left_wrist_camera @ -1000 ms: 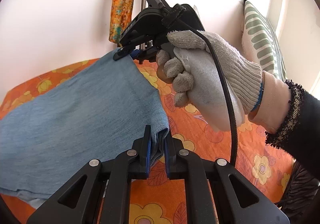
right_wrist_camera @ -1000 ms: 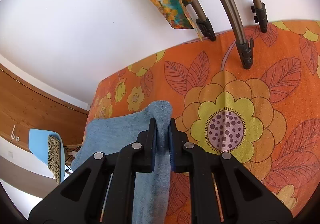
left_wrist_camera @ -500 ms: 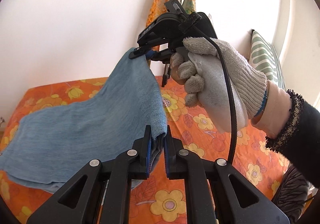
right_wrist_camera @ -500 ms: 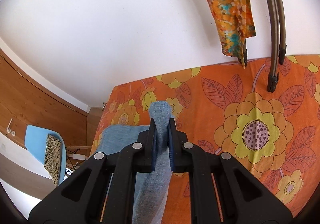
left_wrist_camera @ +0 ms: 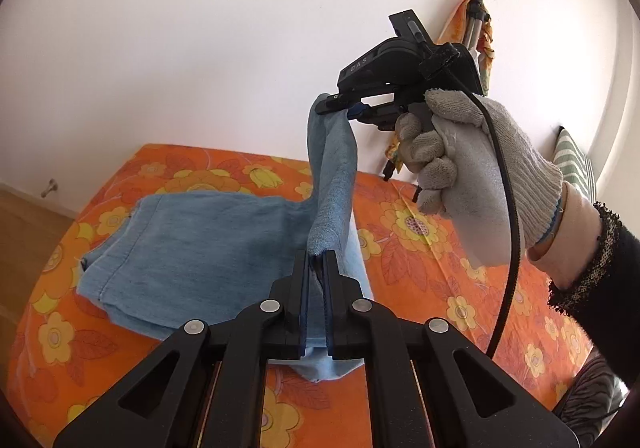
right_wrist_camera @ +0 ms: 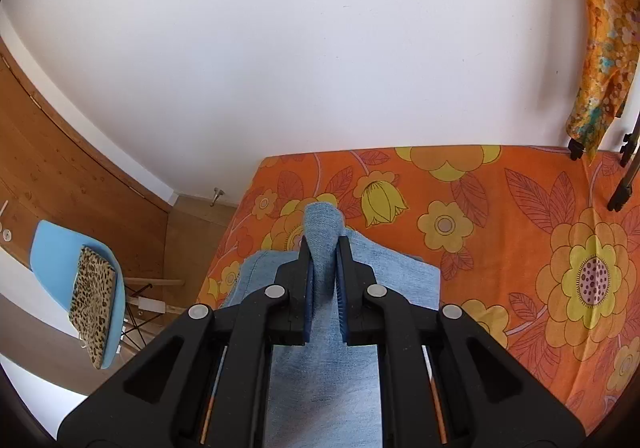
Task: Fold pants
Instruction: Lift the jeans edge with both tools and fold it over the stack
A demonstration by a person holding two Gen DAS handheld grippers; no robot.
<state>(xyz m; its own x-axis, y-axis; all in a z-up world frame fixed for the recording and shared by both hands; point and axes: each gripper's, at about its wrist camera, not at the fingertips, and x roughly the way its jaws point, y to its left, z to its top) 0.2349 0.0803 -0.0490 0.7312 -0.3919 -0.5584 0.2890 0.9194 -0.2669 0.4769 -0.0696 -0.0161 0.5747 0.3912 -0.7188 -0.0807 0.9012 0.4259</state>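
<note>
Light blue denim pants (left_wrist_camera: 192,244) lie partly on the orange flowered bed cover (left_wrist_camera: 440,276), with one end lifted. My left gripper (left_wrist_camera: 316,260) is shut on a corner of that lifted end. In the left wrist view the right gripper (left_wrist_camera: 340,108), held by a hand in a grey knit glove (left_wrist_camera: 472,172), pinches the other corner higher up, and the cloth hangs in a band between the two. In the right wrist view the right gripper (right_wrist_camera: 323,248) is shut on a fold of the pants (right_wrist_camera: 320,368), which drape down under it.
A white wall backs the bed. A tripod with an orange patterned cloth (right_wrist_camera: 604,48) stands at the far right of the bed. A blue chair (right_wrist_camera: 60,268) with a leopard-print item (right_wrist_camera: 94,312) stands on the wooden floor left of the bed. A striped pillow (left_wrist_camera: 576,164) leans at the right.
Both grippers have risen and carried the held end of the pants up and across, towards the part still lying flat. More of the bed and floor shows below.
</note>
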